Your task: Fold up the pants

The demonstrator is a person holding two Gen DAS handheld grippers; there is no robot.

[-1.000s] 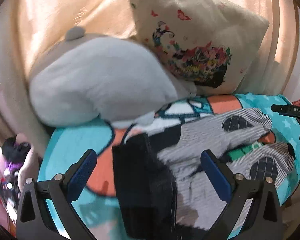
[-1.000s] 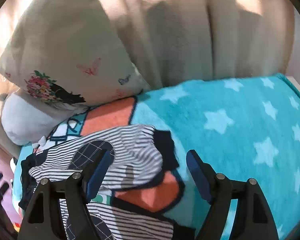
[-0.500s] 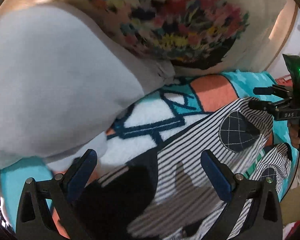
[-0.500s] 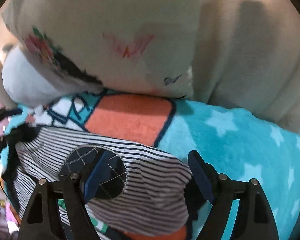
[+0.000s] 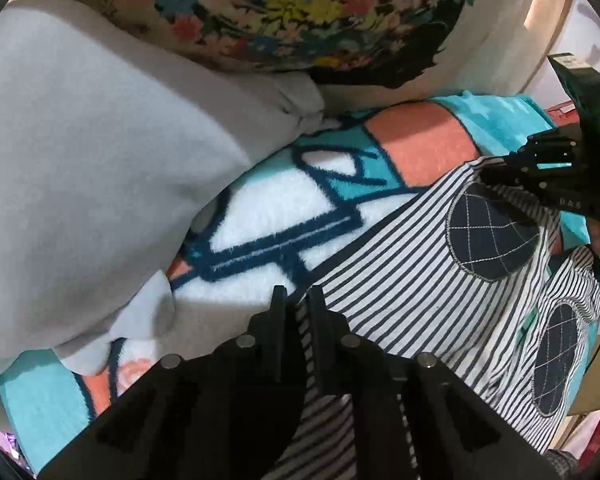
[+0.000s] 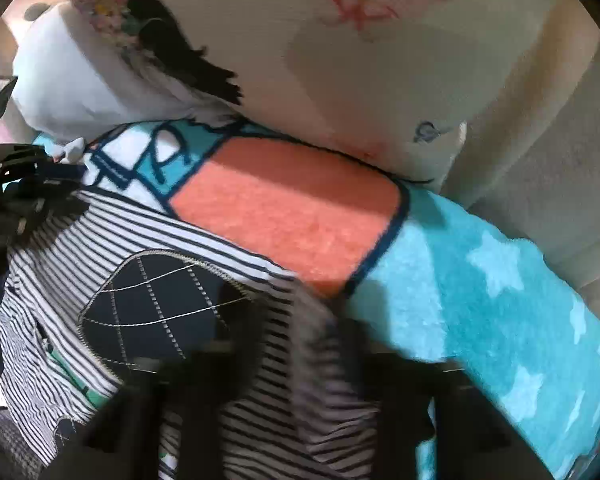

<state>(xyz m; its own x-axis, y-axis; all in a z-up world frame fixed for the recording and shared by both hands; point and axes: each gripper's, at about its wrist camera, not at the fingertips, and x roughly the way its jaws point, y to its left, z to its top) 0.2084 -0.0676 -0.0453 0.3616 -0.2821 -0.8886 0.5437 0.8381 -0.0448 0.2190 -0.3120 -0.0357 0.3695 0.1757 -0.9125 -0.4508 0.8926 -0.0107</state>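
On a bed spread with a turquoise star-patterned blanket (image 6: 480, 312) bearing an orange panel and white cartoon lettering, a pair of navy-and-white striped pants (image 5: 432, 300) lies stretched across the middle, its dark quilted knee patches facing up. Behind it, a pale grey plush cushion (image 5: 100, 168) rests on the blanket's far left, touching a cream pillow (image 6: 380, 72) printed with flowers and butterflies that leans against beige curtains. The left gripper (image 5: 297, 312) has its two black fingers drawn together on the striped fabric at one edge of the garment, a fold of cloth pinched between them. The right gripper (image 6: 320, 344), blurred in its own view, is likewise clamped on a bunched ridge of stripes at the opposite end, just beside a knee patch and where the cloth meets the orange panel; it also shows at the far right of the left wrist view, touching the pants
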